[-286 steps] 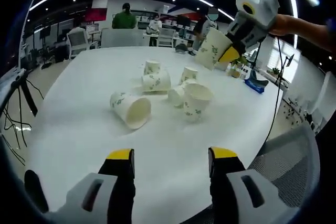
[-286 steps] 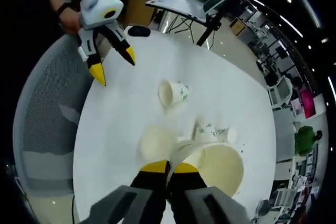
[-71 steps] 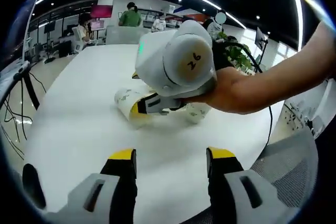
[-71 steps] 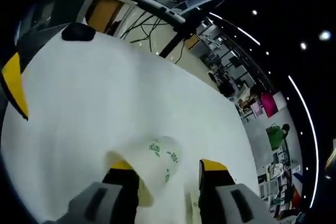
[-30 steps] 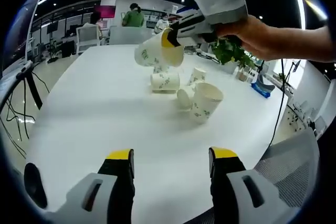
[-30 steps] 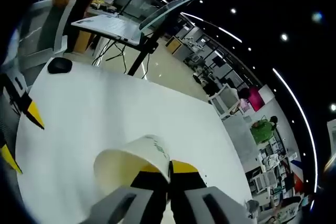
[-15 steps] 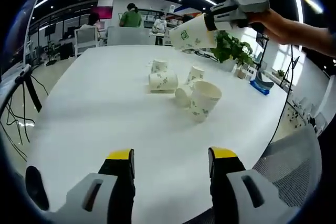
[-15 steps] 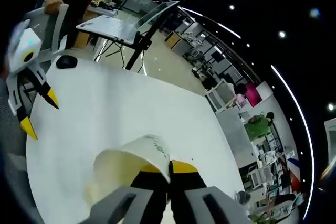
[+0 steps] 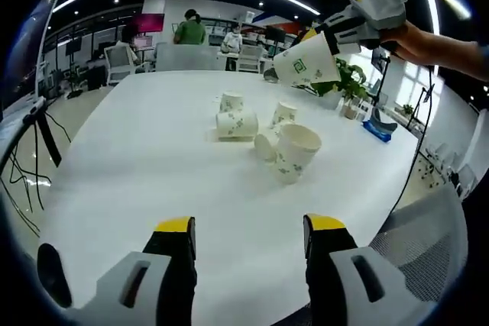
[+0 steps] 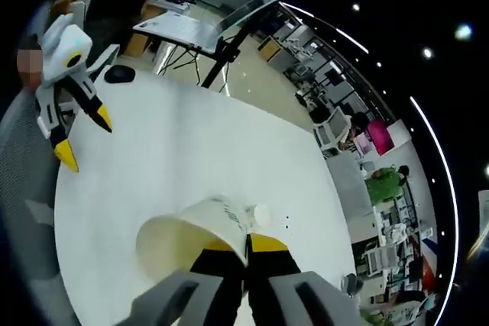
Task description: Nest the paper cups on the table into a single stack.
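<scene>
— Four cups (image 9: 263,129) sit clustered mid-table (image 9: 137,158)?
— Yes. A fifth, the held cup (image 9: 305,62), is pinched by its rim in the right gripper (image 10: 246,248), above them.
— And the left gripper (image 9: 248,227)?
— Jaws wide apart, holding nothing.

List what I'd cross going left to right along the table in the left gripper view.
Lying cup → stacked cups → held cup in the right gripper, up above the table.

You're holding a cup (image 9: 308,60) up w/ right gripper (image 9: 321,42) over cup cluster (image 9: 267,137) on table (image 9: 137,158); left gripper (image 9: 248,236) hovering, jaws apart.
</scene>
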Available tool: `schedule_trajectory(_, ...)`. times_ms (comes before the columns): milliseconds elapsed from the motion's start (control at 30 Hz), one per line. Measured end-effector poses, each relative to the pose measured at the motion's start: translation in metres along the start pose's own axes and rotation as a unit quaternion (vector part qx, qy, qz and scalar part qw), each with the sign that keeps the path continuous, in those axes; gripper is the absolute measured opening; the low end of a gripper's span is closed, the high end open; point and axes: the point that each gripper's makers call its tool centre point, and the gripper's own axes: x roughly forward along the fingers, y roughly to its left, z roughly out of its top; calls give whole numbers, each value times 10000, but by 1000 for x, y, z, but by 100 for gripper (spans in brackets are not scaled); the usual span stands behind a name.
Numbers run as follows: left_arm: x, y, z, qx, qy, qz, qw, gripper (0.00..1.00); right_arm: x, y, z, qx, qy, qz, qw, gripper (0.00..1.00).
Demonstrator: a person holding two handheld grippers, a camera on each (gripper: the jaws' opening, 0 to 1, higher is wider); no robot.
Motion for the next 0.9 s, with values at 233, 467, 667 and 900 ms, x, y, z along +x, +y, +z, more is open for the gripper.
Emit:
schedule_trajectory(233, -2, -2, 2, -14, -31, -20, 10000, 56, 5, 10, -9, -84, 117, 286, 9995, 0)
schedule_trajectory(467, -2, -4, 3, -8, -34, -33, 10000, 55, 8, 22, -19, -111, 253, 535, 9982, 0)
schedule_trajectory(667, -3, -4, 4, 0, -47, -21, 10000, 56, 12, 30, -27, -161, 356, 708, 9967, 0)
schedule_trajectory(900, -3, -3, 3, -1, -48, -20, 10000, 56, 17, 51, -39, -266, 615, 1124, 9914, 0)
